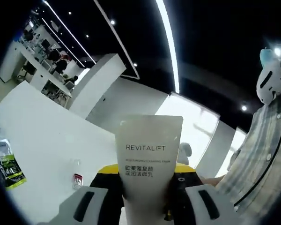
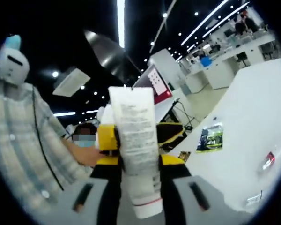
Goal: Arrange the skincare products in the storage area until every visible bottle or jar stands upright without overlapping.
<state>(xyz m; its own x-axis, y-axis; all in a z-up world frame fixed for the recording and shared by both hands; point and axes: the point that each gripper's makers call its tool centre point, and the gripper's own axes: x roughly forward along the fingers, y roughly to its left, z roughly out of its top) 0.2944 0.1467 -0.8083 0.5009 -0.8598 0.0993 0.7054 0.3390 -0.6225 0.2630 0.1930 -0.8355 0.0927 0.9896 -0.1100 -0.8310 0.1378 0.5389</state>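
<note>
Both hand-held grippers, left (image 1: 147, 206) and right (image 2: 140, 199), clamped on one tube (image 1: 149, 154), high above surface (image 1: 47, 140); slip risks dropping it.

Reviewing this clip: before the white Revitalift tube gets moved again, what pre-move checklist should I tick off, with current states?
1. Left gripper jaws closed on the white Revitalift tube: ok.
2. Right gripper also on the same white tube: ok, both hold it.
3. Tube standing upright on a surface: not ok, held in the air.
4. Landing spot on the white table: cannot tell, storage area out of view.
5. Green-black packet lying on the table, apart from the tube: ok.
</note>
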